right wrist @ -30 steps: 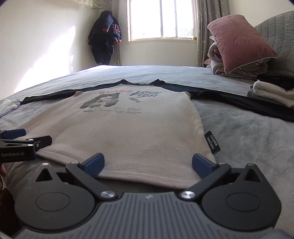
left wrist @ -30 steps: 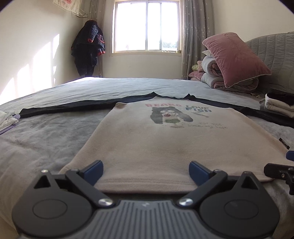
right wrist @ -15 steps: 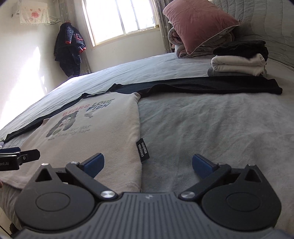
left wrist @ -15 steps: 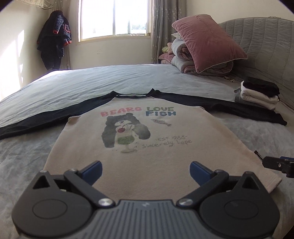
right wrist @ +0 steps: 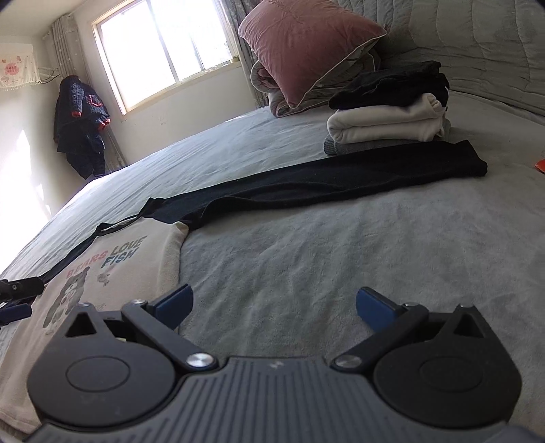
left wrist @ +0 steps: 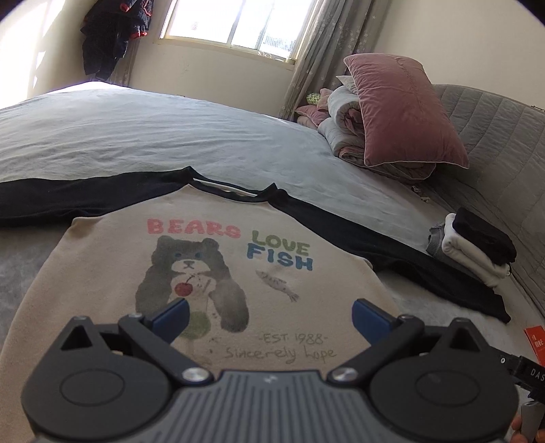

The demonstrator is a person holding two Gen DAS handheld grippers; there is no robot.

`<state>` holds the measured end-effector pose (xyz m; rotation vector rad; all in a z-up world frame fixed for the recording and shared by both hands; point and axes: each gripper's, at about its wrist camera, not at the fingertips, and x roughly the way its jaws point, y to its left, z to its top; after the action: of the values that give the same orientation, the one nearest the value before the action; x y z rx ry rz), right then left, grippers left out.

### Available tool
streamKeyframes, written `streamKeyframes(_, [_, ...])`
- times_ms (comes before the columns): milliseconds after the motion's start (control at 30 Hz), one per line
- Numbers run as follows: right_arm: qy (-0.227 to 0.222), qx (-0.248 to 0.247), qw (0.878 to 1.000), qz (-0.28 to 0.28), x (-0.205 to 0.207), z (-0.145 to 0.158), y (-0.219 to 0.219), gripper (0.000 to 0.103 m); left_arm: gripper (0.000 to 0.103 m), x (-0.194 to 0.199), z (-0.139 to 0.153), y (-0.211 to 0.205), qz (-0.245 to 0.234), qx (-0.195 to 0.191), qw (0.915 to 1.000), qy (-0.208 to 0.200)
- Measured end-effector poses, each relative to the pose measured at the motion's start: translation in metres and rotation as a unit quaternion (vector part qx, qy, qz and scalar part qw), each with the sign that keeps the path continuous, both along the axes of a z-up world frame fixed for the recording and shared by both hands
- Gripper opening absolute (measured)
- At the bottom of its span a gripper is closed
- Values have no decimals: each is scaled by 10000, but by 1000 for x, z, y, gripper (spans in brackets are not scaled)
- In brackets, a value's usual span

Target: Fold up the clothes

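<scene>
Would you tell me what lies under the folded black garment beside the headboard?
The black garment tops a stack: beneath it a folded cream garment, then a grey one showing only its edge. Anything beneath that, on the bed, is covered.

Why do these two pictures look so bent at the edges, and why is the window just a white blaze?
Left wrist view: the fisheye lens curves the bed and darkens the corners; the window is overexposed, yet the shirt print reads sharply. Right wrist view: the same bending tilts the room, the window glares white, and sunlight washes out the left wall.
</scene>
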<state>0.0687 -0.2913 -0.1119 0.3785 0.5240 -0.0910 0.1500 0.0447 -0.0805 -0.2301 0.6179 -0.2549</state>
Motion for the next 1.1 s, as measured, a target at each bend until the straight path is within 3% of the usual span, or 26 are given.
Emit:
streamKeyframes(367, [27, 340, 9983, -477, 49, 0, -48, 103, 102, 31, -20, -9, 131, 47, 9995, 283])
streamKeyframes(467, [45, 658, 9945, -810, 63, -2, -70, 103, 102, 34, -25, -11, 128, 99, 9994, 304])
streamKeyframes(667, [-100, 1204, 9811, -1510, 79, -8, -104, 100, 102, 33, -33, -22, 155, 641, 9977, 146])
streamKeyframes(800, [-183, 1131, 9749, -1911, 88, -11, -111, 97, 102, 32, -35, -27, 135, 882, 9960, 99])
streamKeyframes(933, [-128, 695, 9731, -2191, 102, -13, -105, 96, 102, 33, -35, -28, 140, 909, 9957, 114])
streamKeyframes(1033, [-19, 396, 9687, -2450, 114, -12, -103, 80, 102, 40, -32, -24, 119, 764, 9969, 176])
streamKeyframes(1100, [0, 370, 9658, -2568, 120, -12, -105, 56, 102, 45, -30, -22, 105, 667, 9975, 218])
